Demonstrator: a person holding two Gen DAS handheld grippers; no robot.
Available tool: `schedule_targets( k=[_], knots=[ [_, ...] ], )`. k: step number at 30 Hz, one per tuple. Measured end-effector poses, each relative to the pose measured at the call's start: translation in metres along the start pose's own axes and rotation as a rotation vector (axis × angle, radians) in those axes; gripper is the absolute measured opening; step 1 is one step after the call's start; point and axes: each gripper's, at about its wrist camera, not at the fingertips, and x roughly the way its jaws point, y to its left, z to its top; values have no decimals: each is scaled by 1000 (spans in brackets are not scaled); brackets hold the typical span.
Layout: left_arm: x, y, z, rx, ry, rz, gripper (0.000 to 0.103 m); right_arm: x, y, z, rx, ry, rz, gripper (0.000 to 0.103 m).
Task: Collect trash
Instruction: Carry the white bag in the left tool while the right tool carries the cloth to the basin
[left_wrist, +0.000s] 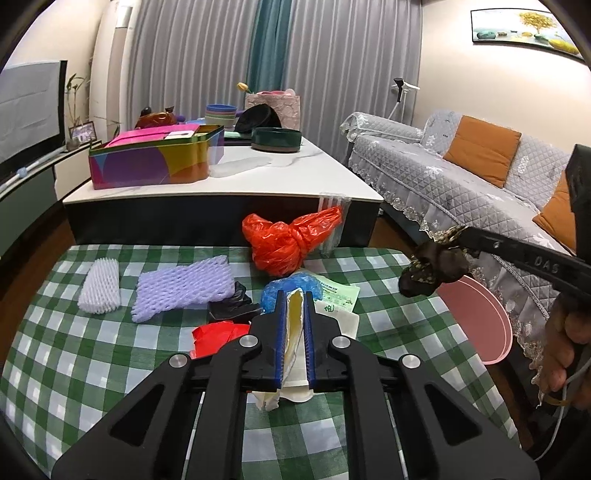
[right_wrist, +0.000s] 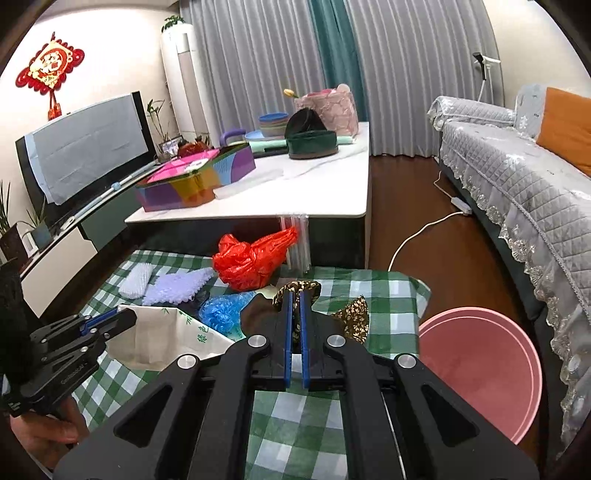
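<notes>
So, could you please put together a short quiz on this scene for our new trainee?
1. True or false: the left tool is shut on a cream paper wrapper.
2. What does the right tool grip? A) red plastic bag B) dark patterned wrapper C) blue plastic bag
3. Fill in: the pink basin stands between the checked cloth and the ____.

Key: 1 true; 2 B; 3 sofa.
</notes>
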Motion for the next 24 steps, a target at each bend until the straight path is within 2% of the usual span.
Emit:
schedule_targets(
  k=[5, 16, 24],
  knots=[
    [-7, -4, 6, -18, -8, -5, 8, -18, -11, 0, 17, -23, -10, 4],
    [-23, -27, 14, 16, -38, -13, 8, -55, -37, 1, 58, -68, -63, 4],
    [-31, -50, 17, 42, -54, -46, 8, -82, -64, -4, 91, -91, -122, 4]
  ],
)
